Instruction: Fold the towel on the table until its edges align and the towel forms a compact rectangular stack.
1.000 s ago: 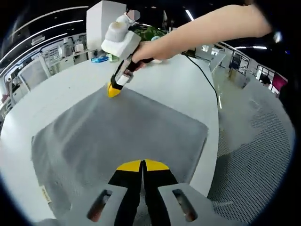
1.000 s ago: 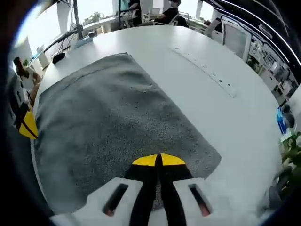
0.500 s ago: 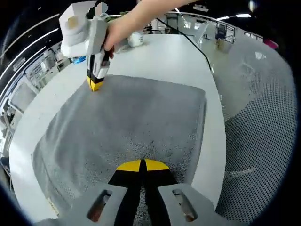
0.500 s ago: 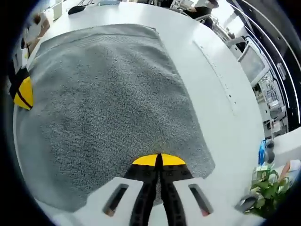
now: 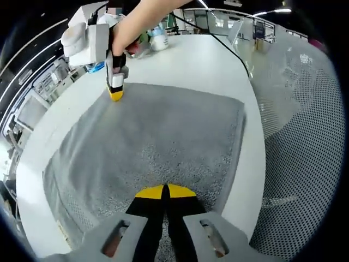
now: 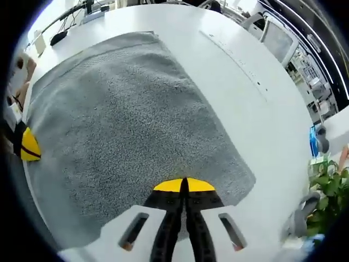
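Note:
A grey towel [image 5: 158, 136] lies spread flat on a white round table [image 5: 196, 65]. My left gripper [image 5: 164, 191] has its yellow-tipped jaws together on the towel near its close edge. A hand holds my right gripper [image 5: 115, 94] almost upright at the towel's far left corner, tip touching the cloth. In the right gripper view the towel [image 6: 120, 120] stretches away from my right gripper [image 6: 184, 185], whose jaws are shut on the cloth close to a corner. The left gripper [image 6: 27, 146] shows at that view's left edge, on the towel's border.
A dark cable [image 5: 235, 52] runs across the table beyond the towel, and small objects [image 5: 158, 39] stand at the far rim. A potted plant [image 6: 327, 191] and a blue item [image 6: 314, 146] sit to the right. A perforated surface [image 5: 297, 164] lies past the table edge.
Both views have swung with the hands. The right gripper now stands more upright on its towel corner. The towel still lies flat, with both pairs of jaws together as before.

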Motion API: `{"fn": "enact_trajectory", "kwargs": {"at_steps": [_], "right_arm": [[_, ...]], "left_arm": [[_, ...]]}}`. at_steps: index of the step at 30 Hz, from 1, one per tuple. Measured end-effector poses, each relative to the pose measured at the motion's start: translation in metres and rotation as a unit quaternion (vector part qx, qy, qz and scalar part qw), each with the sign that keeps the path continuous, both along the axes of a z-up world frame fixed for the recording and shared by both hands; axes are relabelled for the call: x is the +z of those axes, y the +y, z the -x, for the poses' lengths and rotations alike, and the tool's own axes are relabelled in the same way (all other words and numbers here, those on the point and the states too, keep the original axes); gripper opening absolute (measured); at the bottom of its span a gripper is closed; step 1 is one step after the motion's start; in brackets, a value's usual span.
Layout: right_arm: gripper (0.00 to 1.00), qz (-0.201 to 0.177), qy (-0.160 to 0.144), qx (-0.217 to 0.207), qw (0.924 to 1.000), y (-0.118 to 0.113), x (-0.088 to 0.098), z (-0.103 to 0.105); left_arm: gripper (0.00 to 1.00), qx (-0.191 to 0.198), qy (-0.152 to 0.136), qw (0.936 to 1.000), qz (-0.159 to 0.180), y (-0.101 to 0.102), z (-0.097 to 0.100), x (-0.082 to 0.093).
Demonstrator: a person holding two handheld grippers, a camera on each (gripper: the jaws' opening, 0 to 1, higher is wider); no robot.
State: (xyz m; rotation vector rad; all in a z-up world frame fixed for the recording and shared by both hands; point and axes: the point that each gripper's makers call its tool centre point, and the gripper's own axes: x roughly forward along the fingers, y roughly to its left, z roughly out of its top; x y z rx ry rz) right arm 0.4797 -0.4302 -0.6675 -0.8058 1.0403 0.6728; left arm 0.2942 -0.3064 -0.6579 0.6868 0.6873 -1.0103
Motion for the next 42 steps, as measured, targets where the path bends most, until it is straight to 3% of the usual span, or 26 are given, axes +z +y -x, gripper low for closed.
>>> {"fn": "enact_trajectory", "kwargs": {"at_steps": [10, 13, 16, 22, 33, 37, 42], "right_arm": [[0.0, 0.064, 0.007, 0.008, 0.9979, -0.004, 0.0, 0.003], [0.0, 0.102, 0.013, -0.002, 0.9947, -0.012, -0.001, 0.007], [0.0, 0.118, 0.017, -0.026, 0.9926, -0.015, -0.001, 0.009], [0.0, 0.163, 0.03, -0.014, 0.9861, -0.024, -0.002, 0.017], [0.0, 0.112, 0.037, -0.064, 0.9909, -0.038, 0.0, 0.027], [0.0, 0.111, 0.036, -0.048, 0.992, -0.04, 0.0, 0.035], [0.0, 0.08, 0.033, -0.076, 0.9934, -0.046, 0.0, 0.041]], "left_arm": [[0.0, 0.006, -0.002, 0.9993, -0.036, 0.006, -0.001, 0.0], [0.0, 0.011, -0.004, 0.9988, -0.048, 0.01, -0.002, 0.0], [0.01, 0.017, -0.002, 0.9987, -0.049, 0.011, -0.002, -0.001], [0.01, 0.017, -0.005, 0.9984, -0.054, 0.012, -0.003, -0.001], [0.01, 0.019, -0.001, 0.9969, -0.077, 0.012, -0.004, -0.002], [0.01, 0.012, -0.007, 0.9962, -0.086, 0.013, -0.004, -0.002], [0.01, 0.013, -0.009, 0.9961, -0.087, 0.014, -0.004, -0.002]]}}
